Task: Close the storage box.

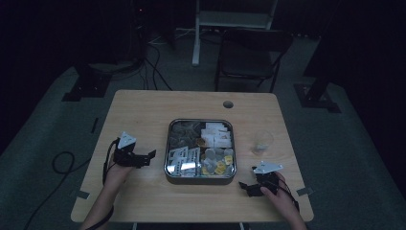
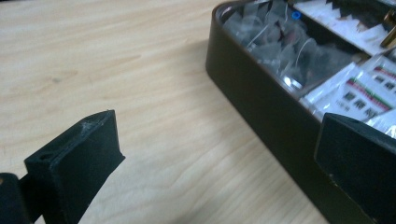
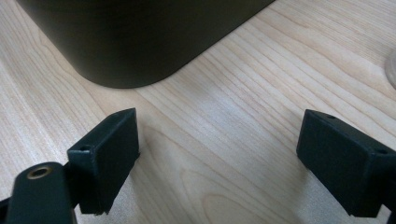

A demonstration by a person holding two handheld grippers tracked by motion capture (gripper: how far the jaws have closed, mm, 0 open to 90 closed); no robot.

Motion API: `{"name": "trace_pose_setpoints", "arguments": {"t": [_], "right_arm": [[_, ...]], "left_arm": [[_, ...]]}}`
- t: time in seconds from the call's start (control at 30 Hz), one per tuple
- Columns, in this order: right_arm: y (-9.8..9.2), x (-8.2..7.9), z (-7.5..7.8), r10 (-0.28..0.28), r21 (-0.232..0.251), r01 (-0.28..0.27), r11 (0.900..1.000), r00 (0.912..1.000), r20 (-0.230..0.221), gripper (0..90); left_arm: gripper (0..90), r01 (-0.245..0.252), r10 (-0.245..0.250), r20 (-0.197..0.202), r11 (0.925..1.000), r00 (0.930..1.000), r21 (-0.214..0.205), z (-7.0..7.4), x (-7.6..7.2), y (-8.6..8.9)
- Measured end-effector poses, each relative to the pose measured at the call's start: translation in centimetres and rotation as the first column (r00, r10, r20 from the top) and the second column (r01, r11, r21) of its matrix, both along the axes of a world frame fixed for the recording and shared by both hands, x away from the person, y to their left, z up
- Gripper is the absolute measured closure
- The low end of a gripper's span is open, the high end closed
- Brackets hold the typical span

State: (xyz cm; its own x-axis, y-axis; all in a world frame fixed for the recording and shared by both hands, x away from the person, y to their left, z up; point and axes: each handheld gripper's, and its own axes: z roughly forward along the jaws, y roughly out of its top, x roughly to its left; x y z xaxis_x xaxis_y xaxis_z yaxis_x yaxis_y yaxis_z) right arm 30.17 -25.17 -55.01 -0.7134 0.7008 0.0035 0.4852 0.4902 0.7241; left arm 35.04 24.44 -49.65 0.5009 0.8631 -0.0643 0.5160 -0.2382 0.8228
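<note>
Forearms enter low in the high view; left gripper [image 1: 149,155] and right gripper [image 1: 245,186] flank the square tray [image 1: 200,178] at mid-counter [image 1: 143,105], left one nearer, glass [image 1: 262,142] beyond. Left gripper view: fingers [image 2: 74,168] apart, empty; tray wall runs diagonally on their right, packets [image 2: 355,88] inside. Right gripper view: fingers [image 3: 105,156] apart, tray corner ahead-left.
</note>
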Motion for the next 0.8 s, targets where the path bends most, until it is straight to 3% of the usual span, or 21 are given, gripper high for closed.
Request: {"name": "trace_pose_setpoints", "arguments": {"t": [0.5,0.8], "right_arm": [[0.0,0.0,0.0,0.001,-0.001,-0.001,1.0000,1.0000,0.001,12.6],[0.0,0.0,0.0,0.001,-0.001,-0.001,1.0000,1.0000,0.001,12.6]], "left_arm": [[1.0,-0.063,0.063,-0.046,0.9980,0.9969,0.009,-2.3,-2.5,2.4],[1.0,-0.102,0.105,-0.066,0.9939,0.9923,0.041,-3.5,-4.0,3.5]]}}
